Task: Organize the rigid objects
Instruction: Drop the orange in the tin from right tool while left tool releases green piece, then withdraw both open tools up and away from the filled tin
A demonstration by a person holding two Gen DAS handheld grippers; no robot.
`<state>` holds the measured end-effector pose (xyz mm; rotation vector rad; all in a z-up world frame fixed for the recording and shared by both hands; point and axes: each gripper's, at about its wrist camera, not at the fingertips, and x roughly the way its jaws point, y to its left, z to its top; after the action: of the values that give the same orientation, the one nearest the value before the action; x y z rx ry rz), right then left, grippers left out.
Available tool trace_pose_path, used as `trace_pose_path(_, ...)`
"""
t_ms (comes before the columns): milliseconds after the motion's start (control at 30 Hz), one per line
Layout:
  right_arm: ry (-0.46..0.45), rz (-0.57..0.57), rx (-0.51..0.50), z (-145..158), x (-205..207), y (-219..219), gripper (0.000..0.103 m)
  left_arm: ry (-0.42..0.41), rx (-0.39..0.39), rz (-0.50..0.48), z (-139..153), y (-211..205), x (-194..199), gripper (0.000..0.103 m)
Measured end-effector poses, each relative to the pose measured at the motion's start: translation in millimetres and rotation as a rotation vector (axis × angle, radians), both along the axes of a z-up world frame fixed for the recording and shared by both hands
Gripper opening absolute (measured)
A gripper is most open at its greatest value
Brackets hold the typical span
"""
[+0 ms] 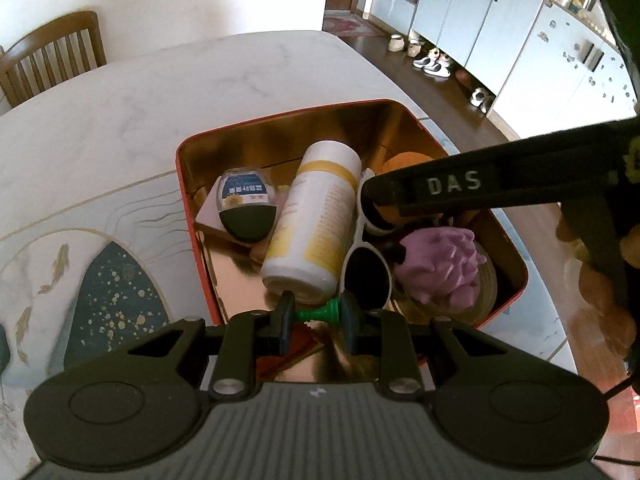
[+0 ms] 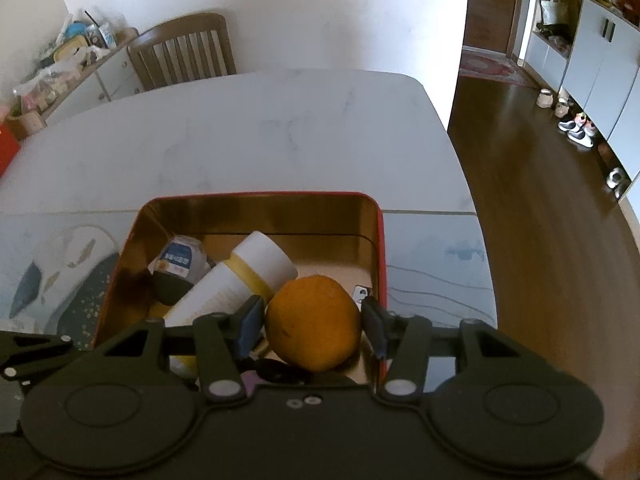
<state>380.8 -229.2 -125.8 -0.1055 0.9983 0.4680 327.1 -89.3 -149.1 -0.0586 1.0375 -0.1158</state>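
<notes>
while the left gripper (image 1: 316, 314) clenches a small green piece (image 1: 320, 313) between its pads just above the near end of the red tin (image 1: 188, 200), the right gripper (image 2: 310, 326) grasps an orange (image 2: 313, 322) over the same tin, pads against its sides. in the left view the right gripper's black arm, marked "das", crosses the tin's right half and hides part of the orange. inside the gold-lined tin lie white sunglasses (image 1: 366, 276), a purple lumpy toy (image 1: 440, 266), a white bottle with yellow bands (image 1: 316, 220) on its side, and an egg-shaped case (image 1: 248, 206) with a blue label whose print is too small to read. the tin sits on a marble table (image 1: 160, 92); beyond stand a wooden chair (image 1: 52, 52), cabinets and shoes on the floor.
</notes>
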Motion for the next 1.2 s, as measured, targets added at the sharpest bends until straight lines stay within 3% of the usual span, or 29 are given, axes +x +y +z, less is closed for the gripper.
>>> trace_pose_path(533, -0.061, 0.008, 0.087, 24, -24, -20, 0.064, -0.037, 0.005, 0.008, 12, -6, -11, 0.03)
trace_pose_path(567, -0.066, 0.007, 0.086, 26, -26, -20, 0.064, -0.041, 0.004, 0.009, 14, -5, -12, 0.033)
trace_pose_path(633, -0.079, 0.001, 0.095, 30, -30, -25, 0.066, -0.057, -0.004, 0.016, 20, -4, -16, 0.052)
trace_pose_path(667, -0.081, -0.006, 0.102, 32, -32, -27, 0.068, -0.072, -0.011, 0.02, 23, -3, -19, 0.066)
trace_pose_path(700, -0.083, -0.014, 0.109, 34, -34, -29, 0.068, -0.092, -0.012, 0.025, 28, -1, -22, 0.069)
trace_pose_path(900, -0.113, -0.037, 0.139, 47, -55, -36, 0.076, -0.144, -0.022, 0.014, 47, 10, -33, 0.069)
trace_pose_path(1200, -0.176, -0.048, 0.193, 62, -93, -35, 0.099, -0.234, 0.023, 0.006, 75, 28, -57, 0.069)
